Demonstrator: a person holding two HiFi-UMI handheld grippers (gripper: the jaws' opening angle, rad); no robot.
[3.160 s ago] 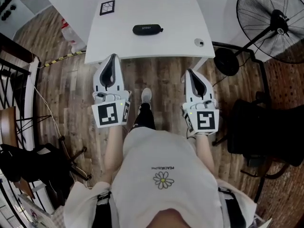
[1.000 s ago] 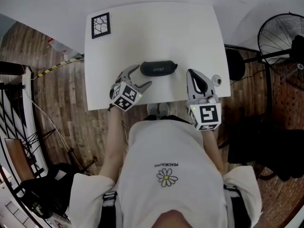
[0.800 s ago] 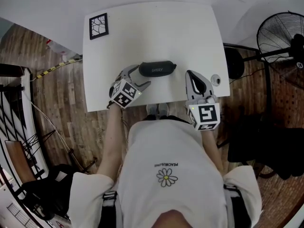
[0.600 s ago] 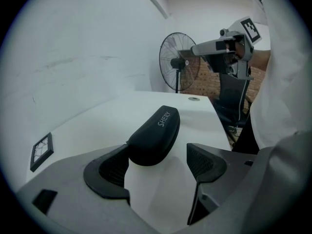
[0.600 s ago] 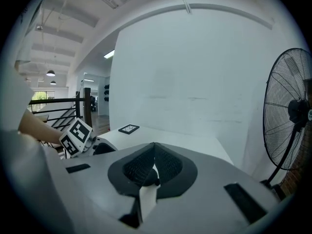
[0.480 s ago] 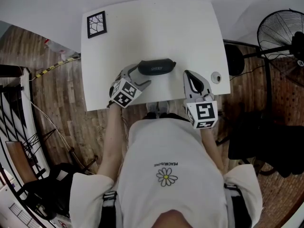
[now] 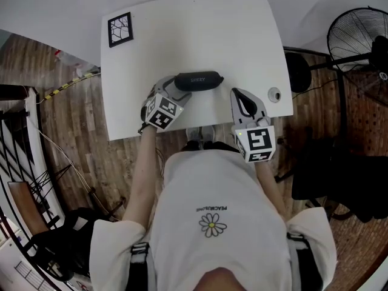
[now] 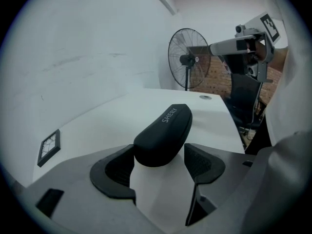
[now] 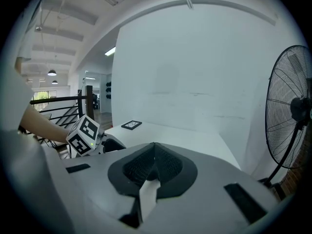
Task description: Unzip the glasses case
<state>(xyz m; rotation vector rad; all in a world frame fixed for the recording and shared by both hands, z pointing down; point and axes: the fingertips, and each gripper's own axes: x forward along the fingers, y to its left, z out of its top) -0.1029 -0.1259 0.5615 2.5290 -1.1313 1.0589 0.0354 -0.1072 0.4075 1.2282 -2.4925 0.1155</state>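
Observation:
A black glasses case [image 7: 198, 80] lies lengthwise across the near half of the white table [image 7: 182, 17]. My left gripper [image 7: 171, 93] stands open at the case's left end. In the left gripper view the rounded end of the case [image 8: 163, 133] sits between the two dark pads [image 8: 119, 169], with a gap on the right side. No zip pull shows in any view. My right gripper [image 7: 237, 96] is shut on nothing, hovering over the table's near edge to the right of the case. In the right gripper view the right gripper's [image 9: 154, 147] pads meet.
A square marker card [image 7: 119, 29] lies at the table's far left corner, and a small round fitting [image 7: 274, 94] sits near its right edge. A floor fan [image 7: 357, 35] and a black chair [image 7: 327, 168] stand to the right; a railing runs along the left.
My left gripper has moved in and down, so its open jaws now straddle the case's left end. The right gripper has sunk a little and stays shut.

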